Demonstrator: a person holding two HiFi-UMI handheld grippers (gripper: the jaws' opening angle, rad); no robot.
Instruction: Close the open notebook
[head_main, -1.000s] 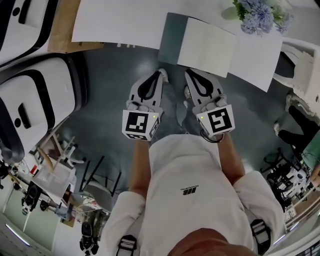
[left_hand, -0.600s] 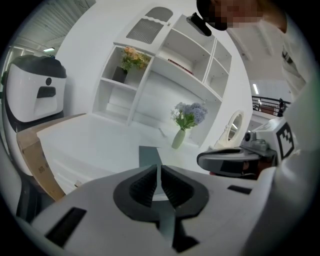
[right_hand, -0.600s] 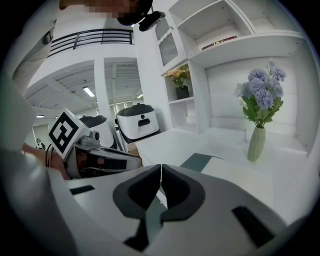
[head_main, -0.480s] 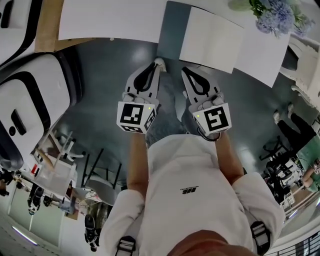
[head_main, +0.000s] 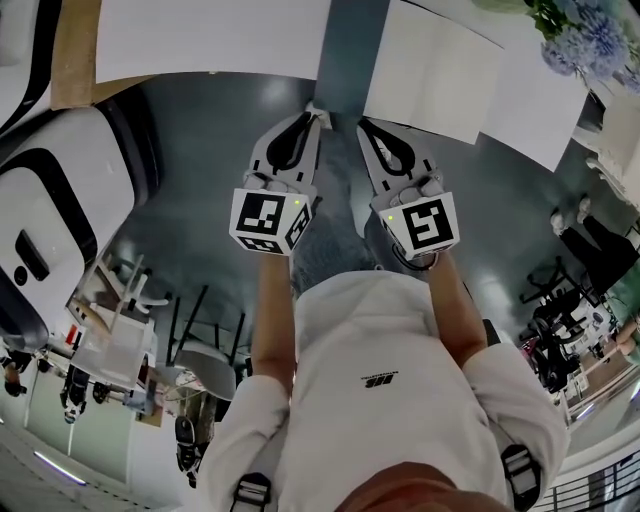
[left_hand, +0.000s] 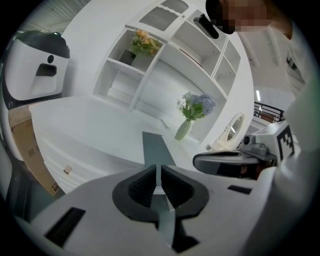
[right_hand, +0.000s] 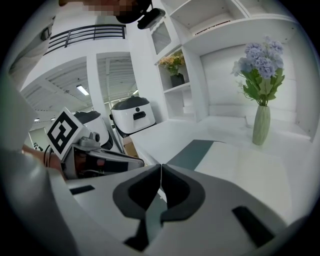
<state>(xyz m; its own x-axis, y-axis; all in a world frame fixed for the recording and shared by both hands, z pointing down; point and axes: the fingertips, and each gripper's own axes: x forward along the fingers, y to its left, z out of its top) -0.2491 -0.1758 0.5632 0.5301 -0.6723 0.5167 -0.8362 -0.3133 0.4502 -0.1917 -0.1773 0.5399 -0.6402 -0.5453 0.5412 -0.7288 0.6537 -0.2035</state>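
Observation:
The notebook lies open on the white table (head_main: 210, 40), its dark grey cover (head_main: 350, 50) to the left of a blank white page (head_main: 430, 70). The cover (left_hand: 155, 147) also shows in the left gripper view, and again, as cover (right_hand: 192, 152) beside page (right_hand: 245, 172), in the right gripper view. My left gripper (head_main: 318, 112) is shut and empty, just short of the table's near edge below the cover. My right gripper (head_main: 362, 128) hangs beside it, shut and empty too. Neither touches the notebook.
A vase of blue flowers (head_main: 585, 35) stands at the table's far right, near the page. A white pod-shaped machine (head_main: 50, 220) and a cardboard box (head_main: 75, 50) are to the left. White shelves (left_hand: 165, 45) rise behind the table.
Both grippers have moved forward toward the table edge and the notebook, staying shut and side by side. The notebook has not moved.

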